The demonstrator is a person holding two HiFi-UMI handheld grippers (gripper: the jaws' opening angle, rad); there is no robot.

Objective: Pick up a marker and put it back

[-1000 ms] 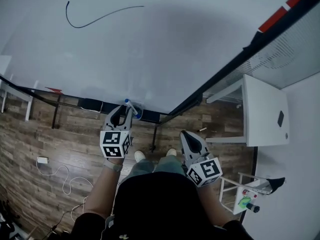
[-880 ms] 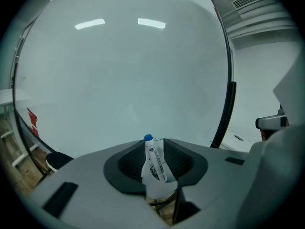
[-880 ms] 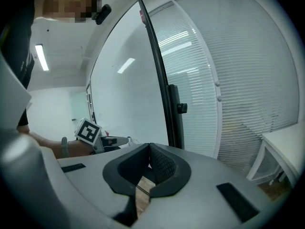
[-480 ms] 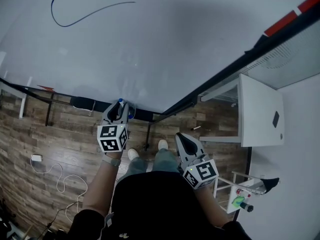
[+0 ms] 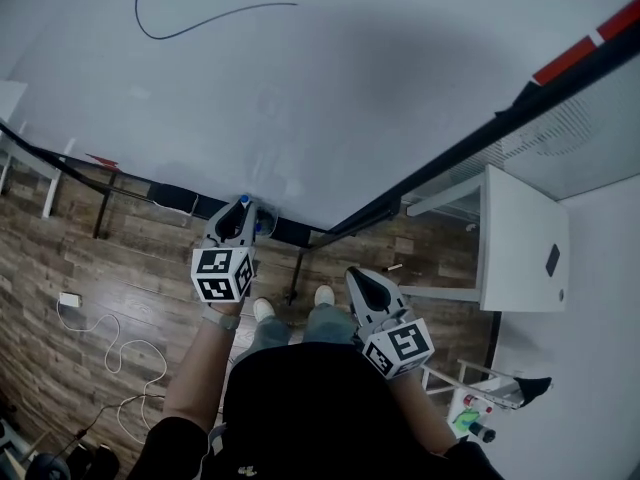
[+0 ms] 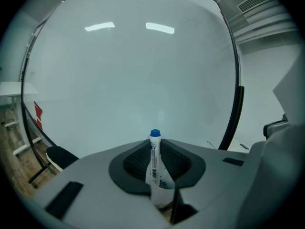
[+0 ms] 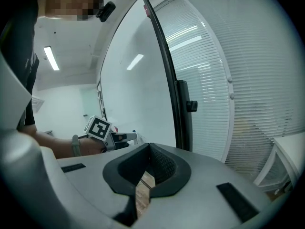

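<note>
Left claw: my left claw is clenched on the marker, with the white barrel pinched between the pads and the blue cap poking out past the tips.
Right claw: my right claw is closed on nothing. It hangs lower and off to the right of the left one, well apart from it.
Marker: it is in my left grip, running along the jaws and pointing at the whiteboard.
What changed: a second ago the marker seemed to lean off to the right of my left jaws, and now it sits in line with them. The left claw has kept to the board's lower edge and the right has barely stirred.
Ahead of the left claw: bare board is close in front. The drawn line is far above and to the left.
Meaning: I judge the pick-up done and the return still owed. The dark ledge just below and right of my left tips looks the likely spot.
</note>
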